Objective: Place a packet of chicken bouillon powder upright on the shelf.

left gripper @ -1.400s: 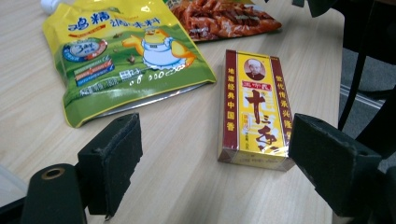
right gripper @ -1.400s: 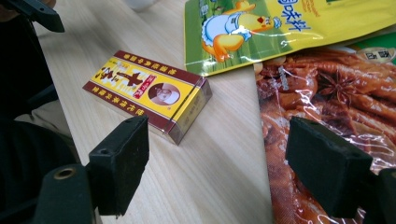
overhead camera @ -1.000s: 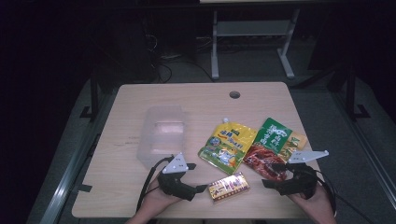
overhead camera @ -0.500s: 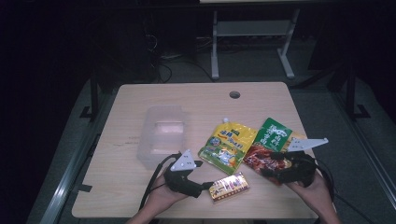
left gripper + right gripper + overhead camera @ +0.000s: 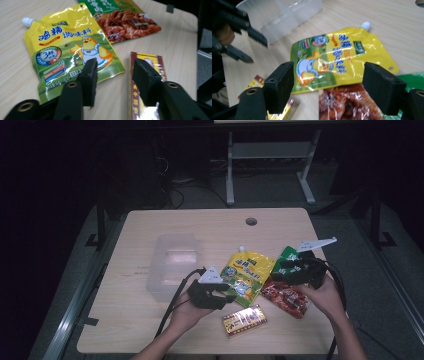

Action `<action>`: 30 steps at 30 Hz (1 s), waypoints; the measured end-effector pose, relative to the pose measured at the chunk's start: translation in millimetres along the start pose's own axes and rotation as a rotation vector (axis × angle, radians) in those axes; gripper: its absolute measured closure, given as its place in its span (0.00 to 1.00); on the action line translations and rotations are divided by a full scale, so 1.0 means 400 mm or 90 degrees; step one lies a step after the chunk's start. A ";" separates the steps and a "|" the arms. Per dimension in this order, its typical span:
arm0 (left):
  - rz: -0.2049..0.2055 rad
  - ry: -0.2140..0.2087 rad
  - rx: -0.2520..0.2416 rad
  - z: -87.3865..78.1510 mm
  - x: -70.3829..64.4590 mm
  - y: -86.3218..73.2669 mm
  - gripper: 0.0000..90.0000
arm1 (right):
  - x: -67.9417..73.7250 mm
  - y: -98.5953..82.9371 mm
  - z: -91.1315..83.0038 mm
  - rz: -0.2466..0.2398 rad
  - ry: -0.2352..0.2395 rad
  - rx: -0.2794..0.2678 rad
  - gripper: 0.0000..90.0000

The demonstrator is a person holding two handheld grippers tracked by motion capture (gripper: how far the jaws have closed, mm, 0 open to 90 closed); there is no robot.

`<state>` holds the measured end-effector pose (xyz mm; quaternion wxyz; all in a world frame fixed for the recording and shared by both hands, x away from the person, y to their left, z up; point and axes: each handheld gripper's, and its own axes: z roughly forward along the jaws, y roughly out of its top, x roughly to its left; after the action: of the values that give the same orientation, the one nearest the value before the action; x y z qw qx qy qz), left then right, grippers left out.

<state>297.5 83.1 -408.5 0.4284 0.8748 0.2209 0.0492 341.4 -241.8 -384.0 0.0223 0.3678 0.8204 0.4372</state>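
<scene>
A yellow spouted pouch (image 5: 246,276) (image 5: 72,52) (image 5: 337,60) lies flat in the middle of the table. To its right lies a green-and-red snack packet (image 5: 285,292) (image 5: 125,22) (image 5: 347,105). A small red-and-yellow box (image 5: 244,319) (image 5: 147,82) (image 5: 259,82) sits nearer the front edge. My left gripper (image 5: 227,297) (image 5: 113,67) is open, its jaws low over the pouch's lower corner and the box's end. My right gripper (image 5: 280,272) (image 5: 328,75) is open wide above the pouch and the snack packet. Neither holds anything.
A clear plastic container (image 5: 172,262) (image 5: 287,15) stands left of the pouch, just beyond the left hand. The wooden table (image 5: 210,227) has a cable hole (image 5: 251,221) at the back. Dark floor and a metal stand lie behind it.
Both grippers have moved forward from the front edge. The left one came right toward the pouch and box; the right one came left and up over the snack packet.
</scene>
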 end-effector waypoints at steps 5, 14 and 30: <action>-0.011 -0.001 0.028 0.034 0.017 0.007 0.74 | -0.022 0.040 0.021 0.012 -0.001 0.019 0.29; -0.023 -0.005 0.044 0.083 0.040 0.022 0.95 | -0.069 0.057 0.079 0.055 -0.032 0.074 0.36; -0.012 0.045 0.110 0.139 0.053 0.025 1.00 | -0.117 0.022 0.113 0.119 -0.054 0.075 0.38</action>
<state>335.4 46.6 -438.0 0.3433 0.9043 0.2474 0.0570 397.0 -236.1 -418.8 -0.0055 0.4619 0.8051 0.3721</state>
